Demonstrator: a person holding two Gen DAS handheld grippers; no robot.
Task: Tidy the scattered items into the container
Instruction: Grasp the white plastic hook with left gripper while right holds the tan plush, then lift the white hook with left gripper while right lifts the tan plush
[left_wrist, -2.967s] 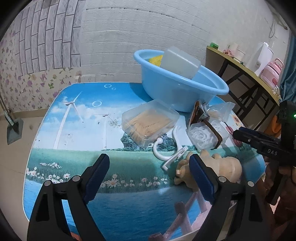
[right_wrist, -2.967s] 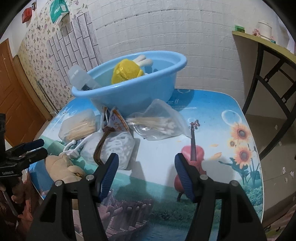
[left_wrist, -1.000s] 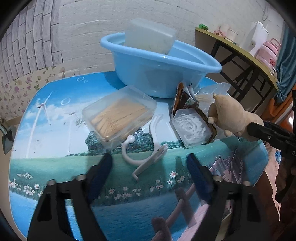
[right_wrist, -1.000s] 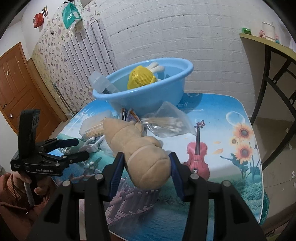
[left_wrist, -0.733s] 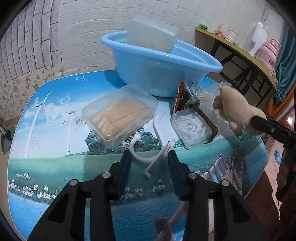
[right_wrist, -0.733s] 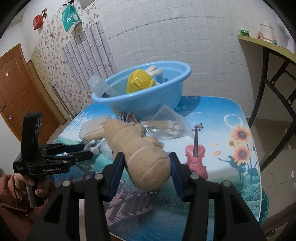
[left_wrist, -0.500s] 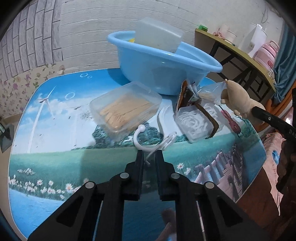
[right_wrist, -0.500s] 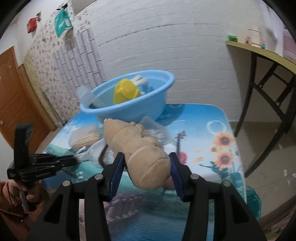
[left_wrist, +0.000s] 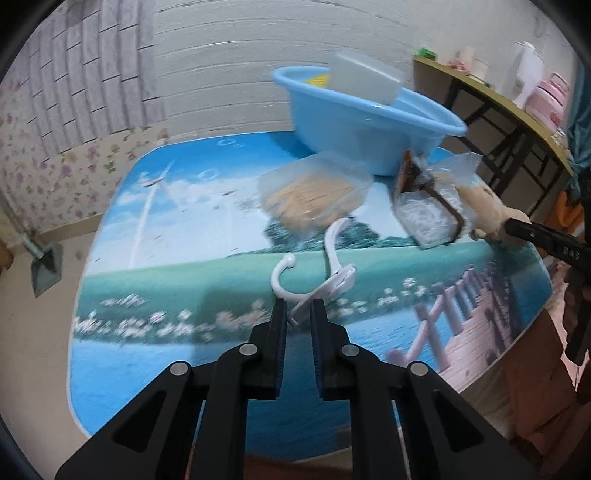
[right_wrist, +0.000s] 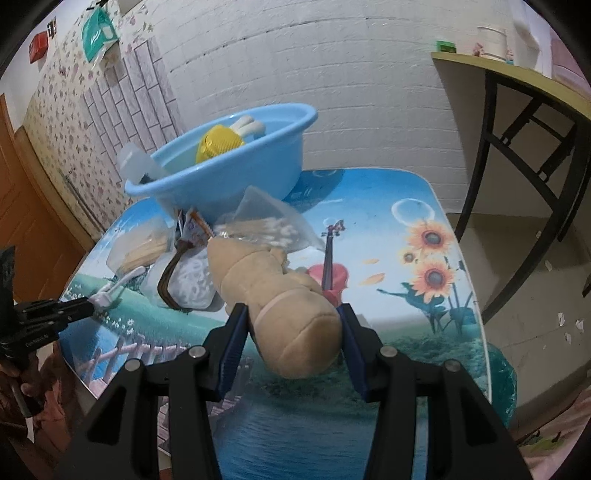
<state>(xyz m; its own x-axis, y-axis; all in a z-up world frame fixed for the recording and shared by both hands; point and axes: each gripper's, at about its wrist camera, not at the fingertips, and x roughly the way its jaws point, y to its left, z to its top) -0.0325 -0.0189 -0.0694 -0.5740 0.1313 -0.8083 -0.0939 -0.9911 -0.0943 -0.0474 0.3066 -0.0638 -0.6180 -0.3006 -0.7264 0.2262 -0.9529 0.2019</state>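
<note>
My left gripper (left_wrist: 298, 314) is shut on the flat base of a white plastic hook (left_wrist: 328, 254), low over the picture-printed table (left_wrist: 155, 229); the right wrist view shows the hook (right_wrist: 110, 290) sticking out of its tips (right_wrist: 83, 308). My right gripper (right_wrist: 291, 325) is shut on a beige plush toy (right_wrist: 273, 291), held above the table's near edge. The blue basin (right_wrist: 236, 173) stands at the back with a yellow item (right_wrist: 218, 142) and a clear box (left_wrist: 365, 77) in it.
In front of the basin lie a clear box of wooden sticks (left_wrist: 314, 195), a packet of white pieces (left_wrist: 424, 218) and a bag of cotton swabs (right_wrist: 266, 225). A side table with a kettle and flask (left_wrist: 532, 85) stands to the right.
My left jaws have closed on the white hook and pulled back from the basin with it. The right gripper keeps its hold on the plush toy and has tilted slightly.
</note>
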